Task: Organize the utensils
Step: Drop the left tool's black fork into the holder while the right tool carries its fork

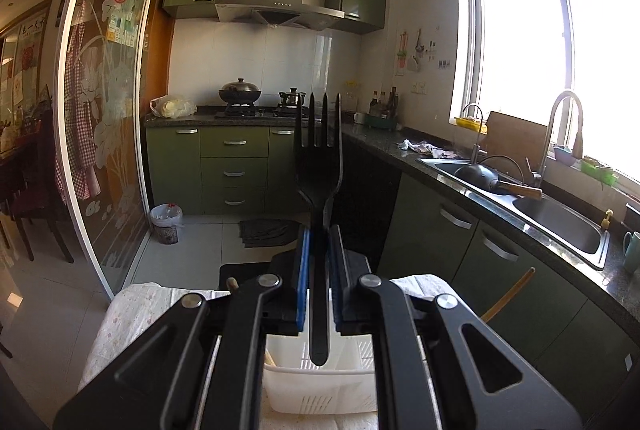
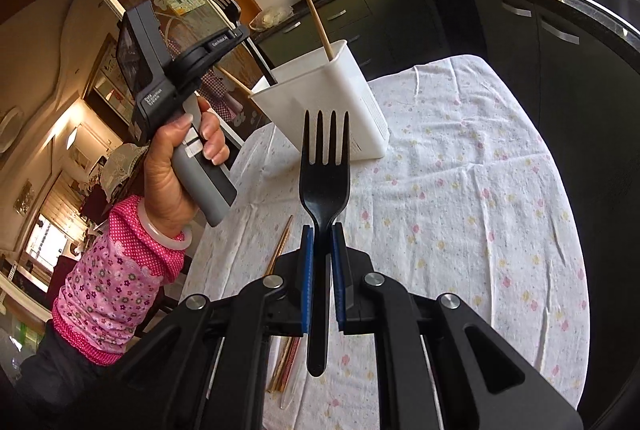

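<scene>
My left gripper (image 1: 319, 230) is shut on a black plastic fork (image 1: 319, 158), tines up, its handle end hanging over the white utensil holder (image 1: 320, 386) right below. In the right wrist view the left gripper (image 2: 236, 26) is held high above the holder (image 2: 340, 98), its fork handle reaching down into the left side. My right gripper (image 2: 321, 230) is shut on a second black fork (image 2: 325, 166), tines up, over the flowered tablecloth in front of the holder. Two wooden chopsticks (image 2: 318, 26) stand in the holder.
Chopsticks (image 2: 280, 254) and more utensils lie on the tablecloth (image 2: 460, 210) under my right gripper. The kitchen counter with a sink (image 1: 560, 226) runs along the right. A stove with a wok (image 1: 240, 94) is at the back. A bin (image 1: 166, 224) stands on the floor.
</scene>
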Demonstrator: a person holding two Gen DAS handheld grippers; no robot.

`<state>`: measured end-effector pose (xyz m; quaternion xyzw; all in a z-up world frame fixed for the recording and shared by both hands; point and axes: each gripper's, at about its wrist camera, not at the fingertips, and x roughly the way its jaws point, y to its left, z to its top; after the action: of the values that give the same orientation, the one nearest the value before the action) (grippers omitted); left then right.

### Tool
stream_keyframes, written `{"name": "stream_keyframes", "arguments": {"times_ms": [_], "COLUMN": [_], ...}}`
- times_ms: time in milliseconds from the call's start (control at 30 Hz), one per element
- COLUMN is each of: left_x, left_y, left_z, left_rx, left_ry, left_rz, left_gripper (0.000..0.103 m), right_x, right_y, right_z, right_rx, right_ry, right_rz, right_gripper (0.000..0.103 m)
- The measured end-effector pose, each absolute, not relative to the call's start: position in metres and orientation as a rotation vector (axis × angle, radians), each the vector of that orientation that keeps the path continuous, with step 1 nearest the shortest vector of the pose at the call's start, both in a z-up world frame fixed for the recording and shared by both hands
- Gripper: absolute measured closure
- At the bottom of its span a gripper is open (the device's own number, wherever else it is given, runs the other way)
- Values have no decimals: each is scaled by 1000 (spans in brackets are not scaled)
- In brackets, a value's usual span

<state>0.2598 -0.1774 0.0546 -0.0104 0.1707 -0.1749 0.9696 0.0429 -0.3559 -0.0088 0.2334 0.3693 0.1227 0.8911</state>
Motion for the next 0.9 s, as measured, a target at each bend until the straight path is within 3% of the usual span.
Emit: {"name": "stream_keyframes", "arguments": {"times_ms": [267,400,667,900], "left_x": [253,244,204,156], "left_y": [-176,-170,-137,-96], "left_z": [33,29,50,66], "left_rx": [11,8,-73,-87], "left_ry": [361,364,332,295], "left_rz": [-362,-373,-394,-397], "left_gripper": [93,79,78,75], "right_x": [63,77,122,174], "right_y": [-342,-333,-316,-298], "right_z": [25,42,79,91], "right_rx": [444,416,354,237], "right_ry": [647,600,465,241], "right_rz": [249,237,200,69], "right_gripper": [93,93,93,93]}}
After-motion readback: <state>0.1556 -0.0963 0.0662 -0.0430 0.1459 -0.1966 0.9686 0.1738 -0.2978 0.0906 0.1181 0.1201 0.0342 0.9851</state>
